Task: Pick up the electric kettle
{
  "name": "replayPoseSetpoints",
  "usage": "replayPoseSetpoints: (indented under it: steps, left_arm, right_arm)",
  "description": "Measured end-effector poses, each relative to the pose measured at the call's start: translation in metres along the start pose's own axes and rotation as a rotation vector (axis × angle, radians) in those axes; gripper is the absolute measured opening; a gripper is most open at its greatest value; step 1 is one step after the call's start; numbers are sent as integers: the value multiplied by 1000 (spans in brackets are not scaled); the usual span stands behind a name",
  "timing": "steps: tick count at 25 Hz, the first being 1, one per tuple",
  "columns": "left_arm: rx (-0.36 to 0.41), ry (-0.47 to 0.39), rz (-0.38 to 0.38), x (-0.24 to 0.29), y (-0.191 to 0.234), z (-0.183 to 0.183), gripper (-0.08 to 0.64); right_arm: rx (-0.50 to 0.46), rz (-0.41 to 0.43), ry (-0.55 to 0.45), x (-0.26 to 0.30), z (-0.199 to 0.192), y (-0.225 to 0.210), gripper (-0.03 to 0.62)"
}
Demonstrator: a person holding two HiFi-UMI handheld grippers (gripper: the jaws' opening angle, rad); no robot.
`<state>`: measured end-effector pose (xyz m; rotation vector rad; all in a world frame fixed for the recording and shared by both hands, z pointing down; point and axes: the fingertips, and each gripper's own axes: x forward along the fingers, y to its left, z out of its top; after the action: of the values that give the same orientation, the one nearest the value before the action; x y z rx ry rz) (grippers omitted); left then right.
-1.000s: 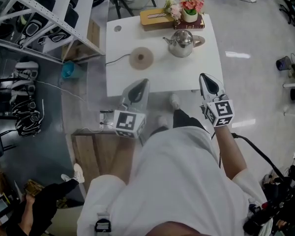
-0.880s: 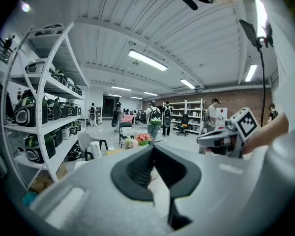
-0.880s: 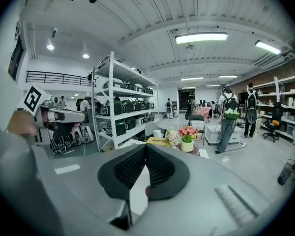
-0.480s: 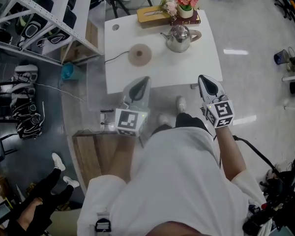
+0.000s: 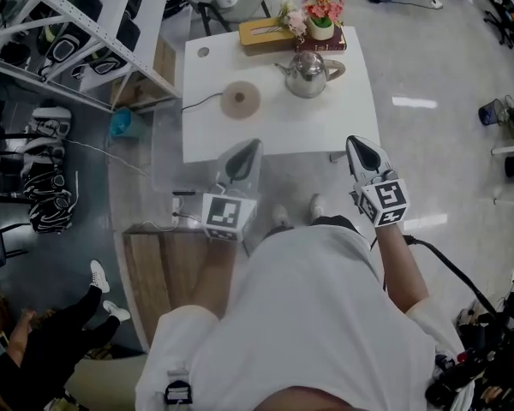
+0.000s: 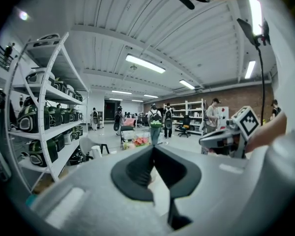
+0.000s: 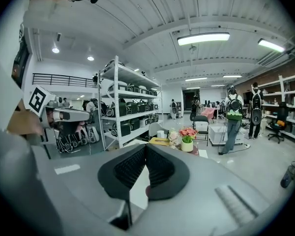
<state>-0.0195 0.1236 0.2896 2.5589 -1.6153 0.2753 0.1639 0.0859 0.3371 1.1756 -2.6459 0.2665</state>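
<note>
Big open hall. I see a pale grey floor, glossy, throwing back strips of glare from overhead. A white square worktop stands ahead of me, out in the open. To its left is a tall white metal shelving rack, its shelves packed with dark gear. A low wooden surface sits close by at my left; I can't tell if it's a board or a bench. The ceiling is white and ribbed, with long tube lights. A brick wall closes one side. More shelving at the back, a black office chair, and people with backpacks standing far off.
</note>
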Motion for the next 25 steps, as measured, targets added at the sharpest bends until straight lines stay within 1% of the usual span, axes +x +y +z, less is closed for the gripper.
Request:
replayPoseSetpoints:
  steps: [6,12,15,21,25]
  left_arm:
    - [-16,-9,21,8,-20,4,2]
    - [-31,-11,29,16,-34,2,2]
    - [-39,-12,31,20,-40,0,2]
    - [-31,-17,35,25,-43,3,2]
    - [-35,-21,41,26,-41,4,2]
  right_arm:
    - [10,15,-23,-13,2,-12,-5]
    - [-11,61,-40,-18,8,-13,-6]
    - [-2,71,-46,-18,8,-17,-5]
    - [17,67,-64,-20,12,-24,-6]
    - [27,79,-70,-19,14,-24,-6]
